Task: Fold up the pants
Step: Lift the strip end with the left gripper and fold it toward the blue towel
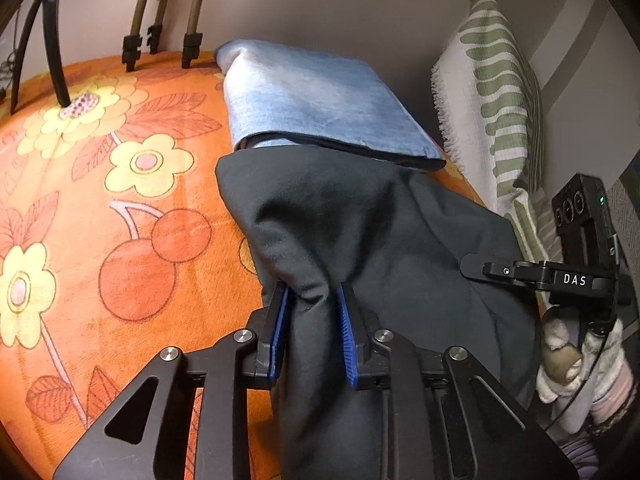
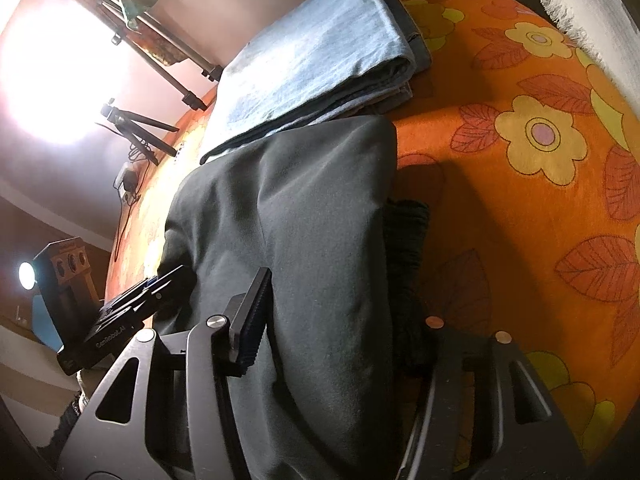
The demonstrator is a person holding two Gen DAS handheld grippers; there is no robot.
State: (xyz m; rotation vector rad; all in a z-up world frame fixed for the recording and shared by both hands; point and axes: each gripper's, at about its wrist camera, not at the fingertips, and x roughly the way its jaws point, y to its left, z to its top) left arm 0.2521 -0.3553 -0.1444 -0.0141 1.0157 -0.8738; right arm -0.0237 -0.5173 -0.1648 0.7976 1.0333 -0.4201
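Dark grey pants [image 1: 360, 220] lie on the orange flowered bed cover [image 1: 120, 200], their far edge against a folded pile of light blue jeans [image 1: 316, 96]. My left gripper [image 1: 312, 320] is shut on a bunched fold of the dark pants between its blue pads. In the right wrist view the dark pants [image 2: 312, 240] drape between my right gripper's fingers [image 2: 248, 320]; the right finger is hidden under the cloth. My right gripper [image 2: 332, 332] holds the pants. The blue jeans [image 2: 316, 52] lie beyond. The right gripper's body shows in the left view [image 1: 576, 276].
A white and green striped pillow [image 1: 492, 92] leans on the wall at the right. Tripod legs [image 1: 160, 36] stand on the bed's far edge. A bright lamp glare [image 2: 52, 80] and a second tripod [image 2: 136, 124] are at the left in the right view.
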